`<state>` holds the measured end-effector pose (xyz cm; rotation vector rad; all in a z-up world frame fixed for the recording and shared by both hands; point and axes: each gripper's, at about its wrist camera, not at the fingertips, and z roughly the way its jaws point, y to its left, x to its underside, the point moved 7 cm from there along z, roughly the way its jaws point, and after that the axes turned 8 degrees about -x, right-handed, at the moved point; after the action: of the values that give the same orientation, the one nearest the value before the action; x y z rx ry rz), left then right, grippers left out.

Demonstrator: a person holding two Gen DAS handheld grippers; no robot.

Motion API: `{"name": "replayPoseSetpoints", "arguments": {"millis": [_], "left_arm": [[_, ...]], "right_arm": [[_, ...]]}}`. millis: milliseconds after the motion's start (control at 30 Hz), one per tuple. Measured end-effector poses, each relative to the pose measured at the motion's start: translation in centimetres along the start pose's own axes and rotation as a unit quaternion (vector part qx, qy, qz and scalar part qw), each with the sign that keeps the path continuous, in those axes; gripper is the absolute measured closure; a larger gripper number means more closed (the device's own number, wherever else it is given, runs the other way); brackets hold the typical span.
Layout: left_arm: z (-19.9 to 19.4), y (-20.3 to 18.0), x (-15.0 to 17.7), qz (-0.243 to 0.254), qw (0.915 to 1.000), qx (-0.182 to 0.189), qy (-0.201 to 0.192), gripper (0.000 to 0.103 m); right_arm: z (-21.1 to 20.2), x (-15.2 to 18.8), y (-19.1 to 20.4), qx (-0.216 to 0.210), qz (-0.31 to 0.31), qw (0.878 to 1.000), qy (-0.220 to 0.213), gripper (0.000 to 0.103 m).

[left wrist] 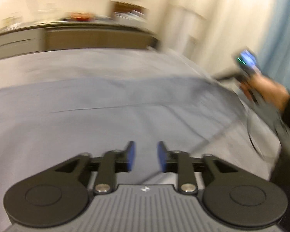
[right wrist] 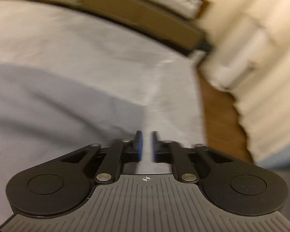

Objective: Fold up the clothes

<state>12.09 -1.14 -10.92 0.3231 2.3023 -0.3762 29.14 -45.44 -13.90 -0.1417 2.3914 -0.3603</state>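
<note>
my left tool and right tool both hover parted and empty over the grey-blue cloth; blurred cabinet behind, cream curtain beside.

No readable text, label, brand or number shows anywhere.

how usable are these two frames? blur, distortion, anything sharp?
Left wrist view: heavy motion smear on the pale grey-blue fabric, the shelves behind and the person's hand at right; only the black left tongs with blue pads stay sharp. Right wrist view: same smear on the fabric and brown floor strip, right tongs crisp. Both show fisheye bowing and dark corner vignette.
</note>
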Motion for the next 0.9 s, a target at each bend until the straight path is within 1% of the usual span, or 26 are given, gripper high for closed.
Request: {"name": "replayPoseSetpoints", "arguments": {"millis": [33,67,100,133,167,200,233,267,300,367,433,467,500,533,567,667,700,733,800,900], "left_arm": [[-1.3,2.0,0.2,-0.034,0.9991,-0.021,-0.013,0.052],[-2.6,4.4,0.8,-0.075,0.9961,-0.039,-0.021,0.051],[-4.0,6.9,1.3,-0.117,0.9911,-0.057,-0.030,0.050],[-5.5,10.0,2.4,-0.167,0.9824,-0.076,-0.036,0.050],[-7.0,12.8,3.5,-0.210,0.9721,-0.096,-0.042,0.050],[-8.5,15.6,4.6,-0.252,0.9594,-0.116,-0.049,0.050],[-10.2,18.4,5.9,-0.295,0.9441,-0.134,-0.057,0.050],[-11.9,21.2,7.2,-0.338,0.9266,-0.152,-0.066,0.050],[-13.6,23.8,8.3,-0.374,0.9090,-0.167,-0.079,0.049],[-16.4,27.9,10.3,-0.435,0.8736,-0.193,-0.103,0.046],[-17.6,31.0,12.0,-0.482,0.8455,-0.206,-0.102,0.038],[-17.9,32.1,12.7,-0.502,0.8338,-0.209,-0.098,0.037],[-17.9,32.8,13.2,-0.515,0.8257,-0.207,-0.098,0.034],[-17.9,33.5,13.6,-0.529,0.8174,-0.206,-0.098,0.029],[-17.8,34.0,13.7,-0.536,0.8134,-0.201,-0.101,0.029],[-17.3,34.5,12.8,-0.541,0.8106,-0.197,-0.107,0.025],[-17.0,34.5,12.6,-0.543,0.8093,-0.194,-0.110,0.019],[-16.8,34.6,12.3,-0.542,0.8103,-0.190,-0.114,0.016],[-16.0,34.5,11.7,-0.534,0.8138,-0.197,-0.115,0.014],[-15.2,34.8,11.0,-0.525,0.8191,-0.197,-0.123,0.008]], "right_arm": [[-1.5,0.2,-0.3,-0.002,0.049,0.999,-0.019,0.050],[-3.1,0.4,-0.5,-0.016,0.103,0.994,-0.040,0.044],[-4.9,0.9,-0.5,-0.047,0.161,0.984,-0.062,0.038],[-6.7,1.7,-0.3,-0.083,0.212,0.971,-0.079,0.032],[-8.4,2.6,-0.1,-0.121,0.260,0.954,-0.092,0.027],[-10.0,3.6,0.2,-0.156,0.302,0.935,-0.101,0.021],[-11.2,4.7,0.6,-0.183,0.334,0.919,-0.104,0.019],[-12.3,6.0,1.0,-0.205,0.359,0.905,-0.103,0.019],[-13.3,7.2,1.4,-0.226,0.384,0.889,-0.103,0.017],[-15.4,9.5,2.3,-0.262,0.432,0.857,-0.101,0.014],[-16.2,12.0,3.6,-0.272,0.478,0.830,-0.092,0.010],[-16.1,13.2,4.2,-0.271,0.502,0.817,-0.085,0.010],[-16.0,14.2,4.7,-0.269,0.521,0.806,-0.078,0.010],[-15.9,15.1,5.3,-0.266,0.535,0.798,-0.072,0.010],[-15.6,15.8,5.7,-0.260,0.547,0.793,-0.066,0.010],[-13.9,17.4,6.2,-0.229,0.571,0.787,-0.049,0.010],[-13.4,17.7,6.4,-0.220,0.576,0.786,-0.045,0.010],[-13.0,17.8,6.3,-0.212,0.578,0.787,-0.045,0.010],[-12.0,17.9,6.1,-0.197,0.584,0.786,-0.049,0.010],[-10.2,16.2,5.6,-0.187,0.584,0.786,-0.077,0.008]]}}
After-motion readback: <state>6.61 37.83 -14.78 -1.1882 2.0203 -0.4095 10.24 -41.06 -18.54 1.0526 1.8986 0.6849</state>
